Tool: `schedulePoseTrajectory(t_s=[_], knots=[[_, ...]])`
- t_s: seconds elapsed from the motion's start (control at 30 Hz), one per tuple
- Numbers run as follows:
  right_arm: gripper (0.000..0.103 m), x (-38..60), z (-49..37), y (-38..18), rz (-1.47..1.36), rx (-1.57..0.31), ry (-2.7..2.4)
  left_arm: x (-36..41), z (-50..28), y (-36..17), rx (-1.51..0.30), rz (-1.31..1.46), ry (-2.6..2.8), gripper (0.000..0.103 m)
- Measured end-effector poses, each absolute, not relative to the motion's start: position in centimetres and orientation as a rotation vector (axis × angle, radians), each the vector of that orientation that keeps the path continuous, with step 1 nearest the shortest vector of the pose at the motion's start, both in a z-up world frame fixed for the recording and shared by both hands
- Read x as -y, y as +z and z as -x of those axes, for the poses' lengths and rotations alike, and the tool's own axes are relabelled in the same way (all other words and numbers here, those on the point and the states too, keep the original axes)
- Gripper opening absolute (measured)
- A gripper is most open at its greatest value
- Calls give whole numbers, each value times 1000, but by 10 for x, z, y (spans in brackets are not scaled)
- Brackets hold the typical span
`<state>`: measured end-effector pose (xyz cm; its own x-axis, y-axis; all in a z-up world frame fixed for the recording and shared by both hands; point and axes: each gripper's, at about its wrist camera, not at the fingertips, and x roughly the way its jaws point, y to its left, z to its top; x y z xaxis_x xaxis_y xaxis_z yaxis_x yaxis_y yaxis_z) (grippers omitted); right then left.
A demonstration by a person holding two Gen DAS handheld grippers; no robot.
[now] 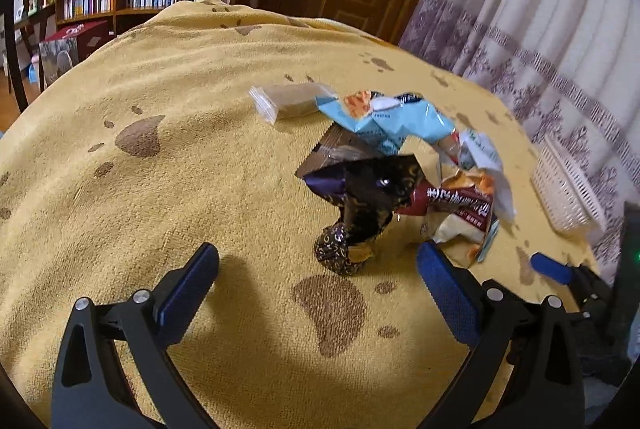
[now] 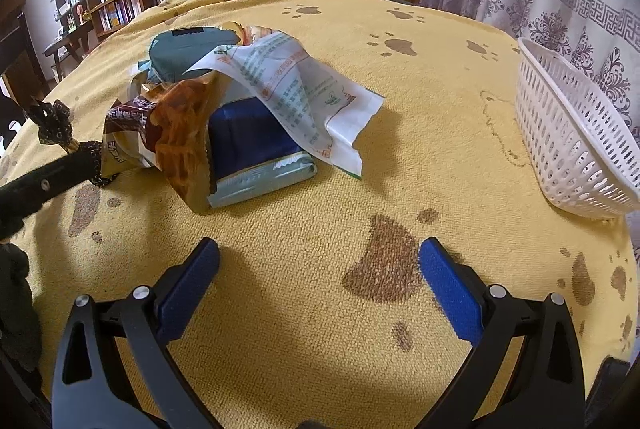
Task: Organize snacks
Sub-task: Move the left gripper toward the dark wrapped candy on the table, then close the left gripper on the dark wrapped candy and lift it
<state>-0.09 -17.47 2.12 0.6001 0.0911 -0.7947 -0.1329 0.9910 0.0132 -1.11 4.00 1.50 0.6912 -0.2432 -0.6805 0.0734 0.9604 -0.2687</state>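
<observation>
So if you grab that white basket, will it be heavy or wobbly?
Probably light: the white basket looks like thin plastic full of holes. It likely keeps its shape, since its walls stand stiff. It already sits tilted on the yellow cloth, so a push might slide or tip it.

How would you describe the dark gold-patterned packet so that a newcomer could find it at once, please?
On the yellow paw-print blanket, find the snack pile left of the white basket. At its edge nearest the left hand-held gripper lies the dark packet: alone it is black-purple with gold swirls and twisted at the neck.
</observation>
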Motion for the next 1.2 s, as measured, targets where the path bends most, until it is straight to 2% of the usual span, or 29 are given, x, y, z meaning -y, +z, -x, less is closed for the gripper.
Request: schedulePoseTrajectory(t_s=[0.53,0.8,0.83,0.9,1.0,1.03,1.13,1.2], knots=[[101,192,14,71,-136,-725,199,-59,12,54,-727,166,-101,98],[101,192,9,61,-208,-729,211,-38,13,41,-759,110,-165,98],[101,191,9,58,-211,-733,213,-33,11,37,-766,95,-167,96],[101,190,10,54,-209,-739,213,-27,6,31,-781,83,-175,85],[101,187,10,51,-199,-738,214,-26,-2,18,-817,100,-191,59],[101,186,11,51,-195,-737,215,-27,-4,15,-829,108,-191,45],[101,183,12,48,-188,-741,220,-35,-3,14,-819,157,-206,29],[101,181,13,48,-181,-745,221,-38,-1,16,-804,174,-208,29]])
